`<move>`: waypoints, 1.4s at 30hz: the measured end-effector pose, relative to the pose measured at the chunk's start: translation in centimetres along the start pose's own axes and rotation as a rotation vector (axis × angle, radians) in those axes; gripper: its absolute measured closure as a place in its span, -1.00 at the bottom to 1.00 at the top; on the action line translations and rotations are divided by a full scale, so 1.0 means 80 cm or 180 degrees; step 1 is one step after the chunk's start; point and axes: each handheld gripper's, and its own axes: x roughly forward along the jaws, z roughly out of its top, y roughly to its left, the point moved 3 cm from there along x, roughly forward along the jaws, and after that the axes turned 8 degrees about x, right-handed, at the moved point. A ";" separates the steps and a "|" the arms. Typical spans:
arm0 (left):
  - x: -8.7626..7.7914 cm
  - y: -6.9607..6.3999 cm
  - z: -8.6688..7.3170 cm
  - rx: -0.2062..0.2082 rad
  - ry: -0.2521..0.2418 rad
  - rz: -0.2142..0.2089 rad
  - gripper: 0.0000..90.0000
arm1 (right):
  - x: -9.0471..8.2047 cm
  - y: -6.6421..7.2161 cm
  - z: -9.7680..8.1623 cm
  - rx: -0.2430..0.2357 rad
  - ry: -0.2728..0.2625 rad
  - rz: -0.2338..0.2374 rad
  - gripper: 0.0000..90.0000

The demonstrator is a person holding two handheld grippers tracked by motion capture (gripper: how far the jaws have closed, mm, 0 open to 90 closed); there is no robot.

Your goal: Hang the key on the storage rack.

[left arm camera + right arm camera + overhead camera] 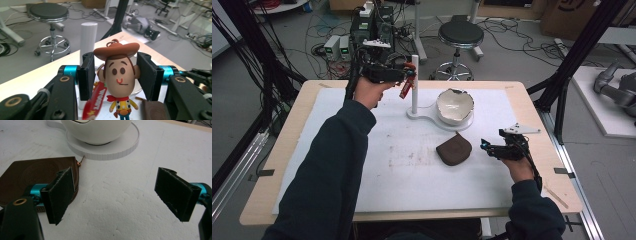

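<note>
A light wooden table (532,107) fills the middle of the high view; a white sheet (402,170), scuffed near its centre, covers most of its top. On the sheet, right of centre, lies a dark brown pouch (454,149); above it, toward the upper middle, stands a white stand (428,119) with an upright post and a round base bearing a white bowl (455,106).
</note>
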 end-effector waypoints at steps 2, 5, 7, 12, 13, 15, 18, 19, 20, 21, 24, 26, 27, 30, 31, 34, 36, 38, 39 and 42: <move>0.003 0.002 0.000 -0.0013 0.0020 0.0046 0.12 | 0.000 0.000 0.000 0.0001 -0.0004 0.0003 -0.64; 0.006 0.006 0.000 -0.0076 0.0001 0.0115 0.12 | 0.000 0.001 0.000 -0.0015 0.0002 0.0003 -0.64; 0.008 0.009 -0.001 -0.0123 -0.0015 0.0107 0.12 | 0.000 0.001 0.000 -0.0013 -0.0002 0.0006 -0.64; 0.013 0.006 -0.001 -0.0151 -0.0038 0.0048 0.12 | 0.001 0.001 0.000 -0.0011 0.0000 0.0015 -0.64; 0.013 0.003 0.000 -0.0163 -0.0063 0.0026 0.12 | 0.001 0.001 0.000 -0.0013 0.0005 0.0012 -0.64; 0.013 0.000 0.002 -0.0144 -0.0053 0.0010 0.12 | 0.001 0.001 0.000 -0.0008 0.0014 0.0018 -0.64; 0.013 -0.004 0.003 -0.0144 -0.0030 -0.0010 0.12 | 0.001 0.001 0.000 -0.0008 0.0008 0.0021 -0.64; 0.013 -0.004 0.003 -0.0144 -0.0030 -0.0010 0.12 | 0.001 0.001 0.000 -0.0008 0.0008 0.0021 -0.64; 0.012 -0.006 0.003 -0.0155 -0.0007 -0.0047 0.12 | 0.001 0.002 0.000 -0.0012 0.0007 0.0021 -0.64; 0.012 -0.006 0.003 -0.0155 -0.0007 -0.0047 0.12 | 0.001 0.002 0.000 -0.0012 0.0007 0.0021 -0.64; 0.012 -0.010 0.003 -0.0133 0.0007 -0.0055 0.12 | 0.001 0.002 0.000 -0.0017 0.0010 0.0021 -0.64; 0.012 -0.009 0.003 -0.0133 0.0012 -0.0041 0.12 | 0.001 0.001 0.000 -0.0018 0.0012 0.0021 -0.64; 0.012 -0.009 0.004 -0.0138 0.0009 -0.0045 0.12 | 0.001 0.001 0.000 -0.0018 0.0012 0.0021 -0.64; 0.012 -0.009 0.004 -0.0126 0.0024 -0.0072 0.13 | 0.002 0.001 0.000 -0.0017 0.0015 0.0022 -0.64; 0.014 -0.009 0.005 -0.0117 0.0043 -0.0076 0.13 | 0.002 0.001 0.000 -0.0018 0.0016 0.0023 -0.64; 0.020 -0.010 0.006 -0.0124 0.0100 -0.0117 0.13 | 0.002 0.002 -0.001 -0.0005 0.0028 0.0024 -0.64; 0.023 -0.012 0.008 -0.0093 0.0115 -0.0128 0.13 | 0.002 0.002 -0.001 -0.0001 0.0028 0.0030 -0.64; 0.026 -0.013 0.010 -0.0073 0.0125 -0.0084 0.13 | 0.002 0.001 0.000 -0.0013 0.0021 0.0026 -0.64; 0.027 -0.012 0.010 -0.0096 0.0124 -0.0068 0.13 | 0.002 0.001 0.000 -0.0006 0.0018 0.0024 -0.64; 0.031 -0.011 0.009 -0.0128 0.0141 -0.0084 0.13 | 0.002 0.001 0.000 -0.0021 0.0018 0.0035 -0.64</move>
